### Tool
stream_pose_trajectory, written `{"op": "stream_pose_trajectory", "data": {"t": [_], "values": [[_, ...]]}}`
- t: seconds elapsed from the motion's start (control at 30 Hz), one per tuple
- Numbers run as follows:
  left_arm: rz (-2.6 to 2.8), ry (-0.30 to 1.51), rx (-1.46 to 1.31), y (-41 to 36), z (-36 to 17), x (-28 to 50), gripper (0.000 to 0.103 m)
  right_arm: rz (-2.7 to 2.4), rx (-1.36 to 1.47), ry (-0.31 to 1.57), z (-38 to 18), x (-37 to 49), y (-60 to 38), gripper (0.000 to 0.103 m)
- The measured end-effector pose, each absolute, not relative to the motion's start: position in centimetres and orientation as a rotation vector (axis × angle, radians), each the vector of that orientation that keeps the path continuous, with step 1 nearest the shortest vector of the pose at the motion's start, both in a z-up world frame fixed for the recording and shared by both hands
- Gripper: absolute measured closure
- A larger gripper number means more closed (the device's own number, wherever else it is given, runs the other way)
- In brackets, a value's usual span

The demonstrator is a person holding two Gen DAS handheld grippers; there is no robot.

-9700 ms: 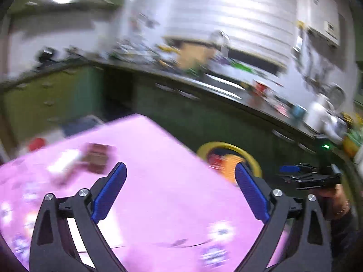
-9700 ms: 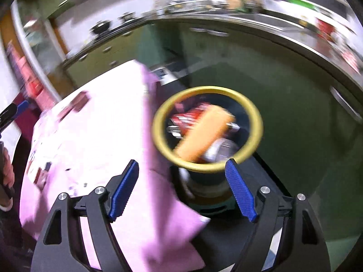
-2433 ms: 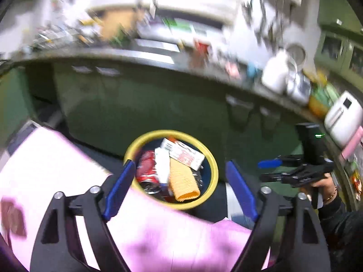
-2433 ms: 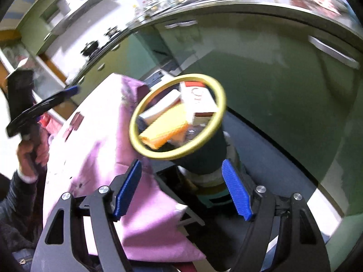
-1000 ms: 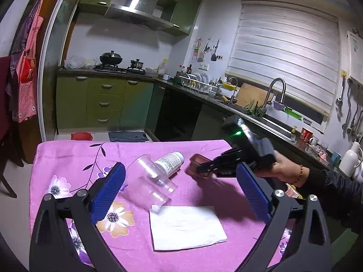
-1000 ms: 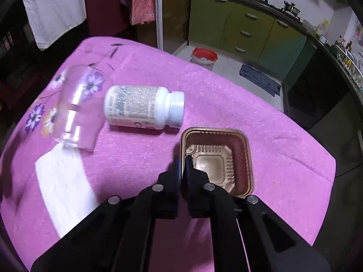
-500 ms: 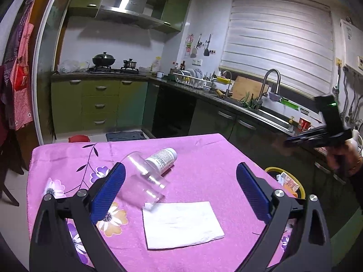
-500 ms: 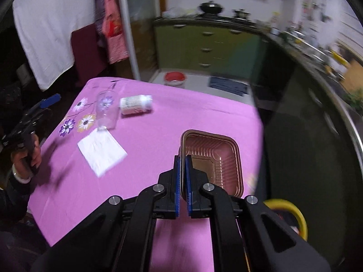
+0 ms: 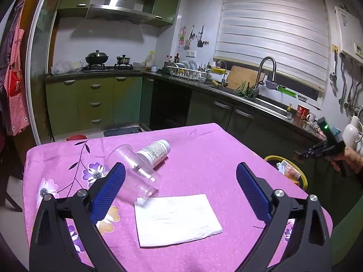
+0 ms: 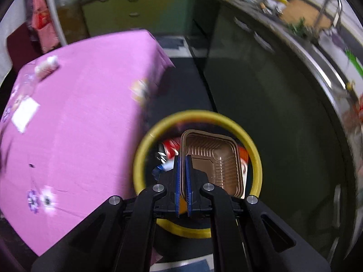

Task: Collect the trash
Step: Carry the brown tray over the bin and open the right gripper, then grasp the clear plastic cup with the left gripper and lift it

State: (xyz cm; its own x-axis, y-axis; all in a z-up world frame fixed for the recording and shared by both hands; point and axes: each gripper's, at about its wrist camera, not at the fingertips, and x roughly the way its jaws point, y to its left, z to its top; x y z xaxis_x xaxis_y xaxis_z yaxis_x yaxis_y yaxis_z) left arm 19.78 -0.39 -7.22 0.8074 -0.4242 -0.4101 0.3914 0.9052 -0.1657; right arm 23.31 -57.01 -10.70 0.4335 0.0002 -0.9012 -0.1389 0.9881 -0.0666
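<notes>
My right gripper (image 10: 182, 158) is shut on the rim of a brown plastic tray (image 10: 213, 156) and holds it right above the yellow-rimmed trash bin (image 10: 145, 149), which has wrappers inside. My left gripper (image 9: 179, 176) is open and empty above the pink table (image 9: 204, 154). On the table lie a clear plastic cup (image 9: 133, 176) on its side, a white pill bottle (image 9: 155, 151) behind it and a white napkin (image 9: 174, 219). The bin (image 9: 270, 158) shows past the table's right edge in the left wrist view, with the right gripper (image 9: 317, 150) held beside it.
Green kitchen cabinets (image 9: 90, 104) and a dark counter with a sink (image 9: 261, 99) run behind and to the right of the table. A red bowl (image 9: 76, 137) sits on the floor beyond the table. A dark gap of floor (image 10: 186, 86) lies between table and cabinets.
My right gripper has carried the brown tray off the table and over the trash bin. My left gripper has barely moved and stays open above the table.
</notes>
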Motion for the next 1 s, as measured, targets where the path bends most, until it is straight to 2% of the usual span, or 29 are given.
{"op": "stream_pose_trajectory", "data": {"t": [0.2, 0.37, 0.6, 0.7, 0.77, 1.0], "values": [[-0.443, 0.459, -0.071, -0.6, -7.3, 19.8, 0.009, 0.061, -0.022, 1.190, -14.7, 23.7, -59.7, 0.094], [-0.442, 0.466, -0.073, -0.6, -7.4, 19.9, 0.007, 0.069, 0.073, 1.091, -11.9, 21.6, -60.6, 0.079], [-0.435, 0.472, -0.099, -0.2, -7.1, 20.3, 0.007, 0.110, 0.092, 1.005, -8.9, 17.4, -57.9, 0.077], [-0.415, 0.530, -0.154, 1.0, -7.0, 21.7, 0.007, 0.134, 0.106, 0.992, -8.8, 17.2, -56.7, 0.076], [-0.387, 0.587, -0.150, 1.5, -7.0, 23.0, 0.007, 0.147, 0.108, 0.981, -8.7, 16.7, -56.0, 0.067], [-0.413, 0.718, -0.156, 2.2, -7.3, 28.4, 0.007, 0.195, 0.127, 0.974, -9.5, 16.2, -55.1, 0.066]]}}
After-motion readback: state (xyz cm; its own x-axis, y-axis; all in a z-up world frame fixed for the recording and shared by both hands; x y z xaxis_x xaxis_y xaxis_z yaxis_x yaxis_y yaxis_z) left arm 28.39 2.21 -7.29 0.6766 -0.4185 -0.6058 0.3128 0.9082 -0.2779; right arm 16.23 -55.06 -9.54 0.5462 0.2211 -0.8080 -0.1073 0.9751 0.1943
